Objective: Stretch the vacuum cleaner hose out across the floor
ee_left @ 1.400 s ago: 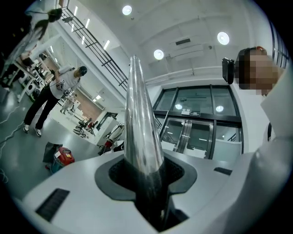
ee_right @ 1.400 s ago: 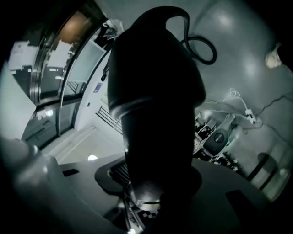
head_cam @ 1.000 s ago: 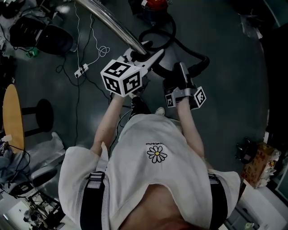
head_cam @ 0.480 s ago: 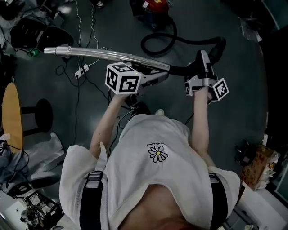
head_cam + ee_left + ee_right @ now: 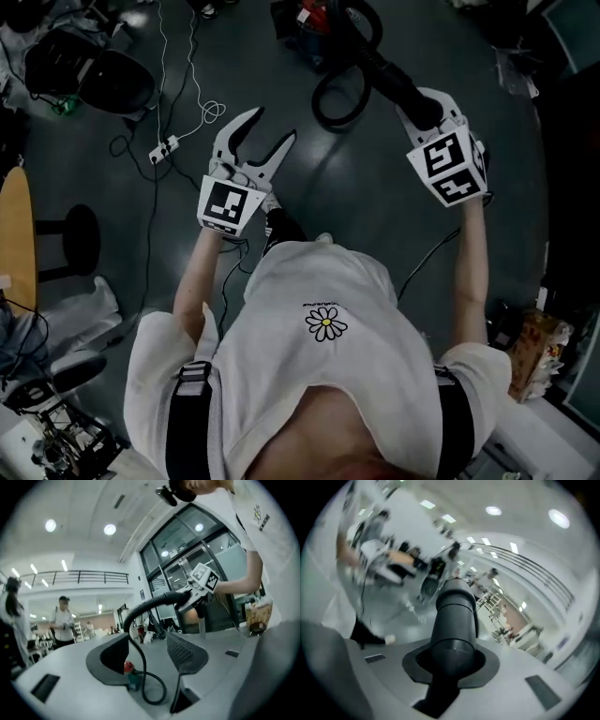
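Right gripper [image 5: 419, 105] is clamped on the rigid black end of the vacuum cleaner hose [image 5: 386, 77]. In the right gripper view both jaws of this gripper [image 5: 452, 660] press on the hose [image 5: 454, 616], which sticks straight out ahead of them. From that grip the hose runs forward and toward the left gripper's side, makes one loop on the floor [image 5: 356, 187], then reaches the red vacuum cleaner [image 5: 314, 14] well ahead of both grippers.

Left gripper [image 5: 272, 127] has its jaws apart; they have just been opening, and nothing is between them. It is held level, well apart from the hose and off to the left of the right gripper. In the left gripper view the gap of this gripper [image 5: 147, 639] frames the far vacuum cleaner [image 5: 130, 672] and the hose [image 5: 145, 604] arching up to the right gripper [image 5: 194, 592].

A white power strip [image 5: 167, 147] with its cable lies on the floor just left of the left gripper.
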A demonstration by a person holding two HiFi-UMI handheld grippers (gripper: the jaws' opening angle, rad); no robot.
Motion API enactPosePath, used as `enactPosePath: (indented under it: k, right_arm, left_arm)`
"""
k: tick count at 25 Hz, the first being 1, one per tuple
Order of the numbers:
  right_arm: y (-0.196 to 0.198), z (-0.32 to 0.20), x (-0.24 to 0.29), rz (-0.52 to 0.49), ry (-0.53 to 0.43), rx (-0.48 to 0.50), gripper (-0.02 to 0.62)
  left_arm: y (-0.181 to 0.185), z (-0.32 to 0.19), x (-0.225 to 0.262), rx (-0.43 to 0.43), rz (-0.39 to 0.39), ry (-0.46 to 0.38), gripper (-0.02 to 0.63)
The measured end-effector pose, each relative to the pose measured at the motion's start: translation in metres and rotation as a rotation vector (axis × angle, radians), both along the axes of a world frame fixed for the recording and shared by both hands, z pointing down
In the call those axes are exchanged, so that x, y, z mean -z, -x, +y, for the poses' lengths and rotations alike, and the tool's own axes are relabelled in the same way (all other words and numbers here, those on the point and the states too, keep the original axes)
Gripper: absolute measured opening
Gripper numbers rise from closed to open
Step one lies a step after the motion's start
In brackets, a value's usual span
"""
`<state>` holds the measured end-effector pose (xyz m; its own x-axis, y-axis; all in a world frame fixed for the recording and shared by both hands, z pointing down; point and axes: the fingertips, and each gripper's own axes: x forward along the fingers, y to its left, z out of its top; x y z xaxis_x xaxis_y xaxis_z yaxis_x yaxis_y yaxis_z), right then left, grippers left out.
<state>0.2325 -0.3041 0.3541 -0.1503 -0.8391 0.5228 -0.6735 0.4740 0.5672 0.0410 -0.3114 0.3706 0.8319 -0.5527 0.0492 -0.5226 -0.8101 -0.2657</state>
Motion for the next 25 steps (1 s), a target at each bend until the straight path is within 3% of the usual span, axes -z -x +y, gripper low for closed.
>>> enactPosePath:
  k: [2,4,6,9,13,15,16,19,21,22,23,25]
  right_arm:
    - [-0.004,0.01,0.001,0.408,0.002,0.086,0.087]
    - [-0.022,0.017,0.019,0.706,-0.057,0.136,0.087]
    - [-0.035,0.022,0.05,0.907,-0.151,0.168,0.087]
    - [-0.034,0.029,0.104,1.04,-0.323,0.199,0.087]
    - [-0.017,0.044,0.145,0.976,-0.461,0.266,0.086]
    - [-0.008,0.05,0.148,0.85,-0.48,0.314,0.086]
    - [-0.005,0.051,0.145,0.782,-0.477,0.335,0.086]
    - [0.002,0.045,0.127,0.632,-0.446,0.39,0.086]
    - [0.007,0.039,0.111,0.574,-0.433,0.424,0.086]
    - [0.009,0.037,0.104,0.549,-0.432,0.437,0.086]
    - [0.011,0.034,0.098,0.523,-0.434,0.446,0.086]
    - [0.014,0.029,0.091,0.456,-0.442,0.452,0.086]
  left_arm:
    - [-0.009,-0.005,0.025,0.001,-0.044,-0.14,0.239]
    - [-0.025,-0.002,0.036,-0.05,-0.104,-0.223,0.241]
    - [-0.049,0.014,0.037,-0.157,-0.157,-0.243,0.255]
    - [-0.087,0.043,0.042,-0.29,-0.178,-0.269,0.291]
    - [-0.107,0.055,0.063,-0.276,-0.152,-0.341,0.313]
    - [-0.114,0.073,0.066,-0.359,-0.146,-0.28,0.316]
    - [-0.12,0.087,0.06,-0.442,-0.171,-0.201,0.316]
    - [-0.132,0.15,0.025,-0.78,-0.29,0.137,0.314]
    - [-0.128,0.195,0.007,-0.975,-0.333,0.295,0.313]
    - [-0.124,0.214,0.005,-1.053,-0.323,0.355,0.301]
    - [-0.12,0.228,0.007,-1.121,-0.291,0.412,0.217]
    - [-0.116,0.247,0.02,-1.212,-0.19,0.514,0.122]
